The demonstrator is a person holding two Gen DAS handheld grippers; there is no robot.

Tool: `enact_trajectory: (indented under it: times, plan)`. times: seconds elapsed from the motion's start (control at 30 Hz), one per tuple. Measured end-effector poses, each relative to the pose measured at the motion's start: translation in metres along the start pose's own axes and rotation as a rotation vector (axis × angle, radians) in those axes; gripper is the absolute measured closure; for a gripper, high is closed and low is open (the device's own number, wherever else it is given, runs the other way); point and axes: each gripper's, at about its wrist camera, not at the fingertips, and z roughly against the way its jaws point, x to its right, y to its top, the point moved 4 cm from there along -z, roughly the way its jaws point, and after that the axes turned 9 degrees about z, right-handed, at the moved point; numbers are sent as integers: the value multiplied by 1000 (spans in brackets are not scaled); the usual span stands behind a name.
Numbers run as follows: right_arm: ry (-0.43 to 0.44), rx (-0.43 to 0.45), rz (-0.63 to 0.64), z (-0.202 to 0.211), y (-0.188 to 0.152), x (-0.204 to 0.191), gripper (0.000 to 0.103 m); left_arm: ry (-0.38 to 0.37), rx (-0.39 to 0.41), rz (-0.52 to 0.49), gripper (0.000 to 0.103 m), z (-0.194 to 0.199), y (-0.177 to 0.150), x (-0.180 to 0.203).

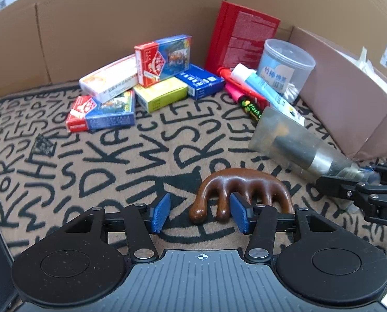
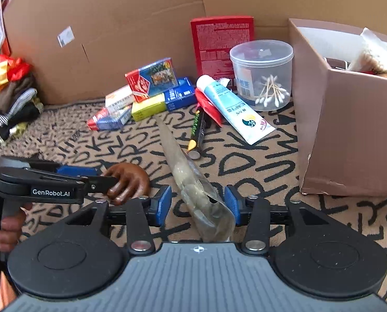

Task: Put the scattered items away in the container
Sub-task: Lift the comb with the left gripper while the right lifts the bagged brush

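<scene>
- Cardboard walls (image 1: 115, 26) on all sides, letter-patterned mat (image 1: 115, 161) over the desk.
- Left gripper (image 1: 199, 215) spread wide around the brown wooden comb (image 1: 241, 189); one blue pad between the comb's prongs, no squeeze yet.
- Right gripper (image 2: 198, 206) likewise apart, straddling the clear-sleeved brush (image 2: 193, 176) lying on the mat; nothing clamped.
- Pink-brown container (image 2: 349, 130) at far right, already holding some pale, crinkled items; contents otherwise hard to make out.
- Judged early: card boxes (image 1: 141, 78), red book (image 1: 240, 39), swab tub (image 1: 284, 65), tube (image 2: 235, 109) and marker (image 2: 197, 135) all outside the container, plus comb and brush.
- Only in the right wrist view: container's open top, heap of ribbons and cloth (image 2: 11, 96) at left, hand (image 2: 8, 231) on the left gripper's handle.
- Only in the left wrist view: brush bristles dark inside the sleeve, comb prongs seen whole.
</scene>
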Motion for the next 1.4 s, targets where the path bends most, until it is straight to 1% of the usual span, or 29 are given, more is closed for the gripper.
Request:
enact_trajectory:
  times: [0.03, 0.07, 0.13, 0.17, 0.23, 0.27, 0.3, 0.4, 0.47, 0.5, 0.57, 0.63, 0.67, 0.73, 0.83, 0.87, 1.0, 1.23, 1.3, 1.4]
  plan:
    - [-3, -5, 8, -1, 0, 0, 61, -11, -1, -12, 66, 0, 0, 2]
    - [-3, -8, 14, -2, -1, -1, 62, -19, -3, -18, 66, 0, 0, 3]
    - [-4, -13, 29, -3, -1, -2, 63, -18, -1, -21, 57, -2, 0, 3]
    - [-8, -15, 38, -4, -1, -3, 63, -18, 1, -20, 51, -2, 0, 4]
    - [-15, -19, 51, -4, -1, -4, 63, -17, 3, -19, 51, -3, 1, 4]
    - [-18, -21, 54, -5, -1, -4, 63, -14, 3, -22, 54, -3, 1, 5]
    - [-20, -22, 56, -5, -1, -4, 64, -12, 3, -26, 71, -3, 0, 6]
    - [-11, -26, 55, -4, -2, -4, 67, -5, 4, -35, 71, -2, -1, 8]
    - [-11, -27, 51, -2, -3, -5, 68, -3, 5, -39, 70, -1, -2, 9]
    - [-12, -28, 47, -2, -3, -5, 67, -9, 3, -42, 55, 0, -3, 9]
    - [-11, -29, 35, -2, -3, -4, 67, -12, 2, -42, 54, -1, -3, 11]
    - [-12, -30, 31, -2, -3, -5, 67, 0, 5, -48, 55, -1, -4, 13]
    - [-10, -30, 32, -2, -3, -5, 67, 5, 6, -49, 71, -2, -4, 14]
    - [-4, -29, 33, -2, -4, -6, 69, 8, 5, -47, 72, -1, -5, 16]
    - [6, -27, 29, 0, -5, -7, 76, 16, 6, -46, 72, 0, -6, 19]
    - [11, -28, 24, 2, -6, -7, 79, 11, 5, -41, 72, 1, -7, 20]
    - [50, -24, -4, 8, -9, -8, 80, -12, 1, -18, 72, 6, -10, 23]
    - [79, 8, -12, 22, -10, -13, 81, -27, 9, -9, 72, 16, -14, 31]
    - [84, 14, -15, 25, -11, -14, 81, -27, 13, -28, 72, 18, -16, 36]
    - [71, 5, -18, 25, -14, -13, 81, 3, -2, -76, 71, 14, -22, 42]
